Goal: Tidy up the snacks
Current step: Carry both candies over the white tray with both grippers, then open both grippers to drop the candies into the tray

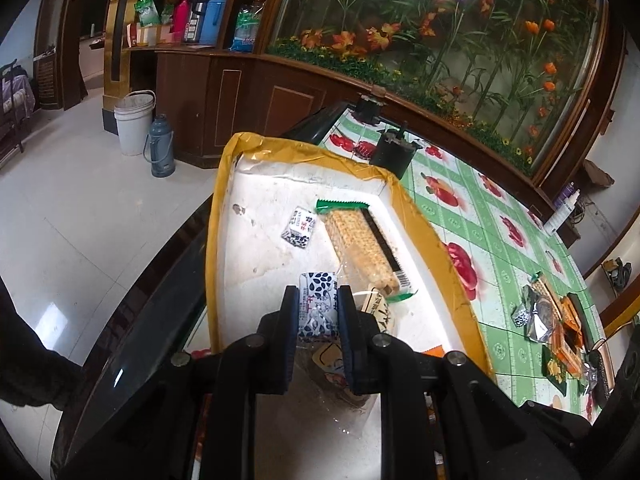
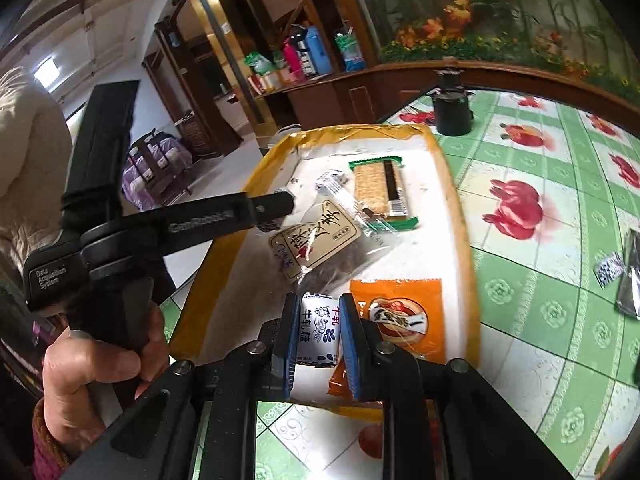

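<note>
Left wrist view: left gripper (image 1: 318, 312) clamped on a small white candy with blue leaf print (image 1: 317, 304), held over the near end of the shallow white tray with yellow-taped rim (image 1: 214, 216) — a long cracker pack in clear wrap with green ends (image 1: 362, 246) lies farther in. Right wrist view: right gripper (image 2: 320, 334) grips a white nougat candy with blue print (image 2: 319, 330) above the tray's near edge, beside an orange snack sachet (image 2: 400, 322). Judged step: carrying sweets to the tray — next, lower each onto bare tray floor and release.
</note>
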`<state>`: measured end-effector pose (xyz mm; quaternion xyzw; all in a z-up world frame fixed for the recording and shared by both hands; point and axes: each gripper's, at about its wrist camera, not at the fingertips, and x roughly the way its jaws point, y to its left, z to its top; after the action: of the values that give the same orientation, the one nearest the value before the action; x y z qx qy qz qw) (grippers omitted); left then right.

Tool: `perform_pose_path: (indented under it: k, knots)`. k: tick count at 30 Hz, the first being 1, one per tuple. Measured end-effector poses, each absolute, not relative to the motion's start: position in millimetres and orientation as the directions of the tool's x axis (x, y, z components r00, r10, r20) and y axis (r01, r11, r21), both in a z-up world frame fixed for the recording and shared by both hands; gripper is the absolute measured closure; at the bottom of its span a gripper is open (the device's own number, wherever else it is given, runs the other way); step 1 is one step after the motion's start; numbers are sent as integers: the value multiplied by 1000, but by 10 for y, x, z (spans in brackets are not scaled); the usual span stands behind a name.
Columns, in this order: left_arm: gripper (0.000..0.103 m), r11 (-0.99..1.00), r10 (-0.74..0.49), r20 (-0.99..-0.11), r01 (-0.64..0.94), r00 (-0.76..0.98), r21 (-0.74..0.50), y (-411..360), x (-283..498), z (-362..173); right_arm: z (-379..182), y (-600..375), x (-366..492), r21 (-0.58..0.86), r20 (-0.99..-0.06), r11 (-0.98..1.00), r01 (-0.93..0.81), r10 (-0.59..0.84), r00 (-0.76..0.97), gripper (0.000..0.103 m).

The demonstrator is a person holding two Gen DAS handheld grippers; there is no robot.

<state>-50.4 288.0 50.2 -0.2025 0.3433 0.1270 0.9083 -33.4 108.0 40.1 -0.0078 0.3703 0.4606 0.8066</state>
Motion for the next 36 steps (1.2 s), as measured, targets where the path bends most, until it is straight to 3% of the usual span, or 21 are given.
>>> perform_pose_path:
  k: [27,29,31,36]
  knots:
    - [83,892,134,-680,-386,721,-234,2848,-557,487,222,1206,-328,284,-638,538,-794,724,263,80]
    - [80,892,133,-680,-386,721,-234,2850,-556,487,222,1200,-324,281,-638,541,-793,722,266,80]
    - [70,890,136,-678,-389,722,-236,2856,-557,487,223,1197,-327,281,-638,539,-794,723,265,80]
    - [67,891,133,-674,-386,727,-240,2858,-562,486,237,1183,-334,282,-632,541,-792,726,271,80]
